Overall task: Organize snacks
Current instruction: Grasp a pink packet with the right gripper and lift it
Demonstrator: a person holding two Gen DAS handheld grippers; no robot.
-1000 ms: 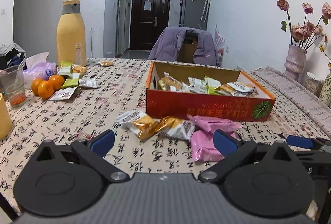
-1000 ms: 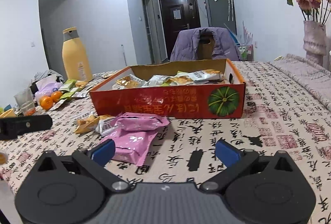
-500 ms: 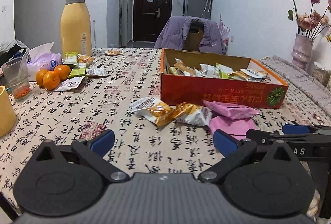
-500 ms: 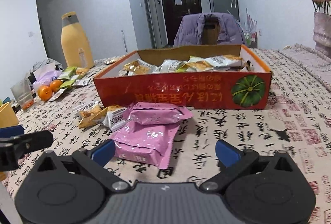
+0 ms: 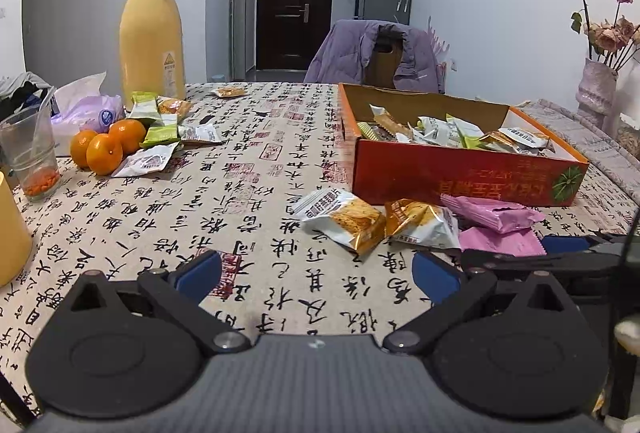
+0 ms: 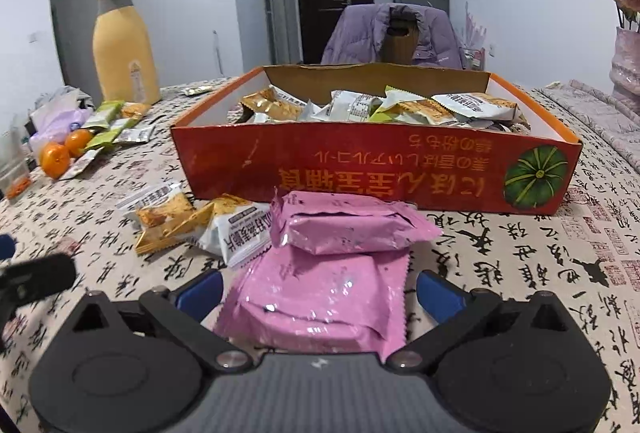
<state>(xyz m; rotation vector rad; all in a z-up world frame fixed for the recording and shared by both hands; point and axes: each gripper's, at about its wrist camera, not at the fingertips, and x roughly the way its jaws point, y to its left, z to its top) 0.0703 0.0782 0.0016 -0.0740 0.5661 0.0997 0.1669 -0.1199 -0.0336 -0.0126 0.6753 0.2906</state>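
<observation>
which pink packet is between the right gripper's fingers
The lower pink packet, flat on the tablecloth between the open fingers; the other pink packet rests on its far end.

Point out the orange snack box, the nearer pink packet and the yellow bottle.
orange snack box (image 6: 360,169): right wrist view, front wall with the printed text.
nearer pink packet (image 6: 320,297): right wrist view, middle of its top face, between the open gripper fingers.
yellow bottle (image 5: 150,33): left wrist view, middle of its body.
</observation>
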